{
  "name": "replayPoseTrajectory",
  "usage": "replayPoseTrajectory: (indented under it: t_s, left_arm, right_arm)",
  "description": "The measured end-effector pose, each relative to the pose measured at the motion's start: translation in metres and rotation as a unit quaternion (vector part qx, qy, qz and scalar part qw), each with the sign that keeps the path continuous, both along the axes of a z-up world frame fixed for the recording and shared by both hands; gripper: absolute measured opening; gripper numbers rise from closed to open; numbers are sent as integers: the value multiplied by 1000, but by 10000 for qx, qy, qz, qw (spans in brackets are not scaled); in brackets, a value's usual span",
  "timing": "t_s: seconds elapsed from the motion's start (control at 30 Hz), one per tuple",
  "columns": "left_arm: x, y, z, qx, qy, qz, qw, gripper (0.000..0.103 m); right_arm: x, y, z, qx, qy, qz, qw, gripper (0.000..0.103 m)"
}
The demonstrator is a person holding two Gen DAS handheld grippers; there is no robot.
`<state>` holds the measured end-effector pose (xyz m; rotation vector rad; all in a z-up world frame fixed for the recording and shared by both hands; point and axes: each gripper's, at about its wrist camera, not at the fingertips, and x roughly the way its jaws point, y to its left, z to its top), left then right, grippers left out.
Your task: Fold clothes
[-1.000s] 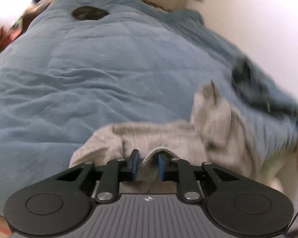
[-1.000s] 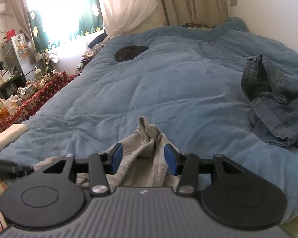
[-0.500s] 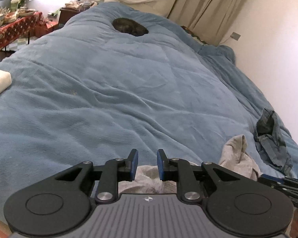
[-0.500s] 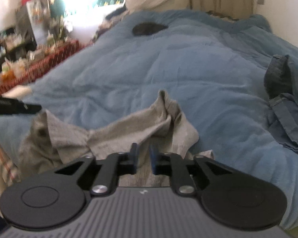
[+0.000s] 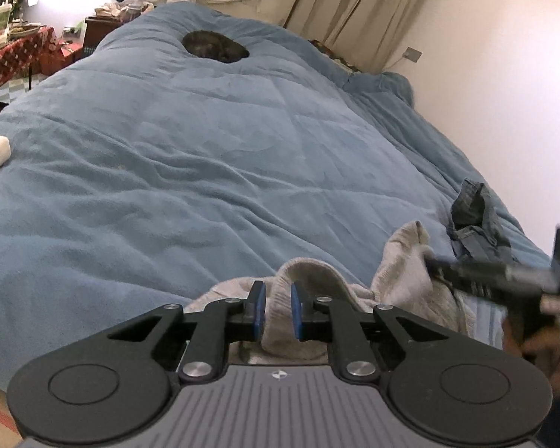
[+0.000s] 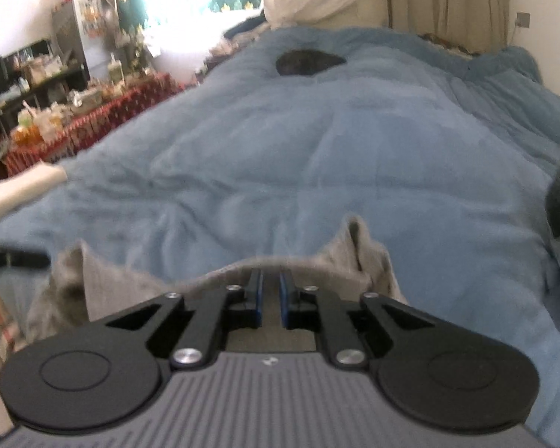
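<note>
Left wrist view: left gripper (image 5: 278,308) pinched on a fold of grey garment (image 5: 403,280), bunched at near edge of blue duvet (image 5: 205,156). Right wrist view: right gripper (image 6: 270,300) clamped narrowly on the garment's taut edge, blurred

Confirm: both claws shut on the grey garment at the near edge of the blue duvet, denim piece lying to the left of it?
One error: the denim piece lies to the right of the grey garment, not the left; the left wrist view shows it. Both the left claw and right claw grip it on the blue duvet.
</note>
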<state>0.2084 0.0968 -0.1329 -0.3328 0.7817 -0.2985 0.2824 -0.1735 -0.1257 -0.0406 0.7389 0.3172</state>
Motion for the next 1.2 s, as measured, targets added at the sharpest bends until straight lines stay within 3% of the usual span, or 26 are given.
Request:
replayPoseTrajectory:
  t_s: [0.17, 0.33, 0.47, 0.57, 0.7, 0.83, 0.97, 1.2]
  left_arm:
    - [2, -17, 2, 54, -31, -362, 9993, 14]
    - [19, -45, -6, 282, 265, -972, 9945, 14]
    - [33, -67, -13, 209, 354, -1298, 9907, 14]
    - [49, -74, -11, -39, 259, -1325, 9908, 14]
    - [76, -80, -16, -2, 219, -1225, 9922, 14]
    - [99, -79, -34, 192, 616, -1050, 9924, 14]
    - [88, -53, -30, -220, 653, -949, 9931, 14]
    - [57, -22, -11, -143, 498, -786, 9956, 14]
  right_arm:
    - [18, 7, 7, 68, -111, 34, 9999, 11]
    - [-6, -10, 9, 151, -94, -113, 9998, 11]
    - [-29, -29, 9, 222, -28, -277, 9994, 11]
    - [-44, -42, 10, 273, 4, -391, 9989, 12]
    - [-52, -53, 9, 330, 66, -476, 9983, 12]
    - [-51, -53, 5, 289, 98, -406, 9987, 12]
    - [-41, -46, 2, 164, 73, -224, 9996, 16]
    - [-16, -32, -12, -550, 41, 93, 9984, 29]
